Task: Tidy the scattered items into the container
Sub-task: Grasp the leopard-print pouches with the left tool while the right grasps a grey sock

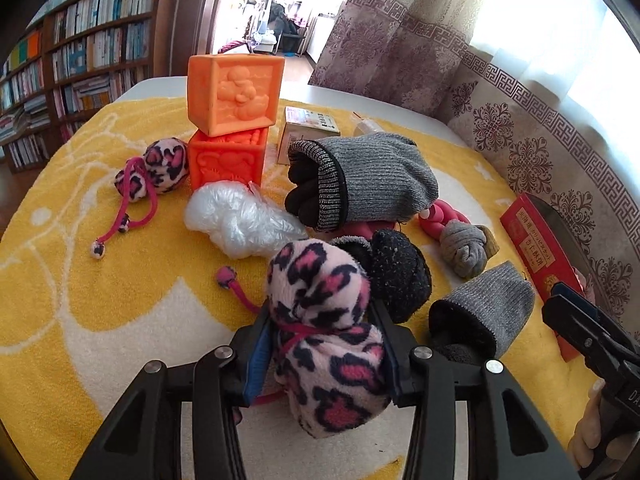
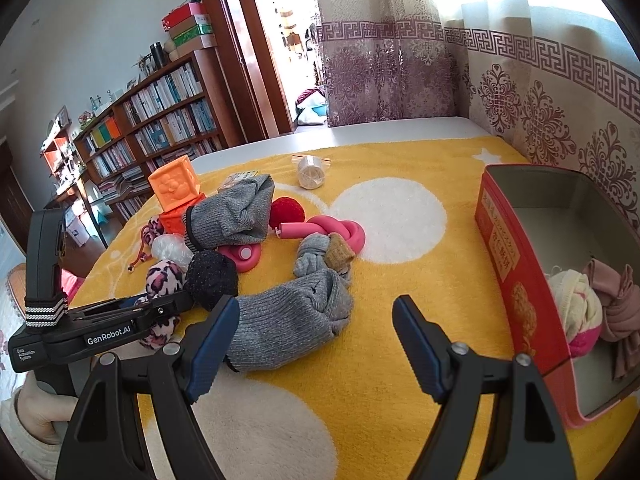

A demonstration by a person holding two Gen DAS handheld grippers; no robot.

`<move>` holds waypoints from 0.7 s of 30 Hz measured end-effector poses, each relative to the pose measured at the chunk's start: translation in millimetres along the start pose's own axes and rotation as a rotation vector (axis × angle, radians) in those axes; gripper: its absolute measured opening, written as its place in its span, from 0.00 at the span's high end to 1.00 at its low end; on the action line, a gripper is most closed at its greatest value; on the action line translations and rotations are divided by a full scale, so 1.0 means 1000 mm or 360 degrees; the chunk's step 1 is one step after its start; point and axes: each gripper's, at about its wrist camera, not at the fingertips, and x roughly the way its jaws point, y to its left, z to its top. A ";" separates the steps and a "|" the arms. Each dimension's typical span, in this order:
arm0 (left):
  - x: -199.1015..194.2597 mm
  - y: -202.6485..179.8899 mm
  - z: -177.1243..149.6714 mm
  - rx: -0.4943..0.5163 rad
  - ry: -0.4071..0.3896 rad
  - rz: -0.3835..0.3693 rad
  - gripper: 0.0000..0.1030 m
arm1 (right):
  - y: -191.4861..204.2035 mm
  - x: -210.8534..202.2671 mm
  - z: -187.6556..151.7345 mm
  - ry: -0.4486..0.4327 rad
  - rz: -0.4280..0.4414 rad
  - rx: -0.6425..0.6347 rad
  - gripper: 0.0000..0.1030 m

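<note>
My left gripper (image 1: 320, 314) is shut on a pink leopard-print fleece bundle (image 1: 320, 280), its blue pads pressing both sides, low over the yellow blanket. In the right wrist view the same left gripper (image 2: 170, 306) holds this bundle (image 2: 162, 276) beside a black fuzzy ball (image 2: 212, 276). My right gripper (image 2: 316, 304) stands open just above a grey sock (image 2: 288, 320), with nothing between its pads. The open red tin (image 2: 504, 256) stands at the right and holds a cream-and-pink bundle (image 2: 576, 312) and a mauve cloth (image 2: 616, 304).
Scattered on the blanket (image 1: 100, 280) are two stacked orange blocks (image 1: 236, 96), a second leopard bundle (image 1: 160, 164), a clear plastic bag (image 1: 240, 220), a grey sock stuffed with black (image 1: 372, 176), a pink rope (image 2: 332, 232), a knotted grey sock (image 2: 316, 256) and a tape roll (image 2: 310, 172). Curtains hang behind.
</note>
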 end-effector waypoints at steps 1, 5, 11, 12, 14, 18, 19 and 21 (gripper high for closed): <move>-0.003 0.000 0.001 0.0007 -0.0021 0.0009 0.54 | 0.001 0.001 0.000 0.0008 0.0005 -0.0008 0.21; -0.011 0.004 0.004 -0.0007 -0.0085 0.0026 0.54 | 0.009 0.008 0.001 0.0035 0.0018 -0.0051 0.21; -0.009 0.011 0.006 -0.0049 -0.0086 0.0014 0.54 | 0.019 0.029 0.002 0.0138 0.0054 -0.0074 0.21; -0.008 0.012 0.006 -0.0052 -0.0083 0.0009 0.54 | 0.020 0.034 0.001 0.0164 0.0058 -0.0075 0.21; -0.006 0.013 0.005 -0.0058 -0.0077 -0.0002 0.54 | 0.022 0.042 0.000 0.0196 0.0052 -0.0078 0.17; -0.003 0.015 0.003 -0.0061 -0.0062 -0.0019 0.54 | 0.024 0.048 0.000 0.0210 0.0037 -0.0101 0.14; -0.003 0.016 0.002 -0.0061 -0.0060 -0.0022 0.54 | 0.025 0.050 -0.001 0.0222 0.0037 -0.0107 0.11; -0.002 0.017 0.002 -0.0060 -0.0058 -0.0026 0.54 | 0.026 0.055 -0.003 0.0255 0.0031 -0.0116 0.06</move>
